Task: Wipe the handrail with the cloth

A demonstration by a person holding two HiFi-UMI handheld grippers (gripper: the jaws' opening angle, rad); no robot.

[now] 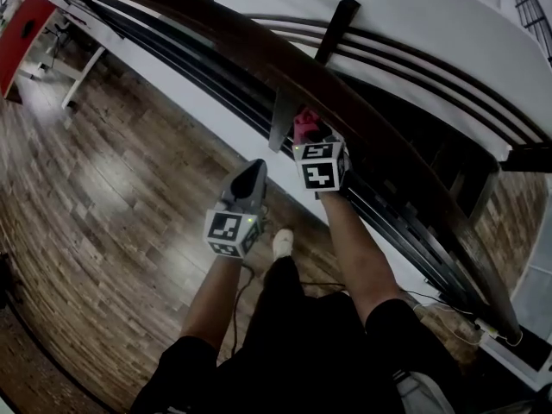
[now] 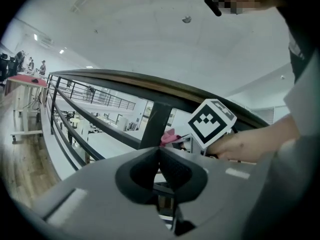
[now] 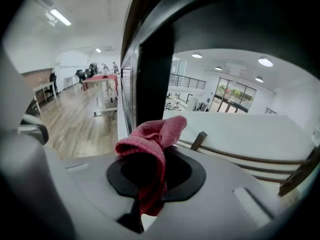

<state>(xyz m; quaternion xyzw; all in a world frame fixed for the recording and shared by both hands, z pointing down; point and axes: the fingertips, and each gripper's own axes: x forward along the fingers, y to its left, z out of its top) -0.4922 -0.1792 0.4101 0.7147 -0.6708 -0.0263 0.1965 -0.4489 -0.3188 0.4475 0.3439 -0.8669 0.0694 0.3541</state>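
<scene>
The dark brown handrail (image 1: 285, 63) curves from the upper left to the lower right above black rails. My right gripper (image 1: 312, 141) is shut on a pink cloth (image 1: 304, 125), held just under the rail's near side beside a grey post (image 1: 280, 119). In the right gripper view the cloth (image 3: 152, 141) bunches out of the jaws, with the handrail's underside (image 3: 210, 19) close overhead. My left gripper (image 1: 250, 172) hangs lower left, away from the rail, shut with nothing in it. In the left gripper view its jaws meet, and beyond them are the handrail (image 2: 150, 81) and the cloth (image 2: 169, 136).
Wooden floor (image 1: 112, 197) lies below to the left. A white-legged table with a red panel (image 1: 26, 33) stands at the far upper left. Black horizontal rails (image 1: 216, 84) run under the handrail. The person's legs and a white shoe (image 1: 282, 242) are below the grippers.
</scene>
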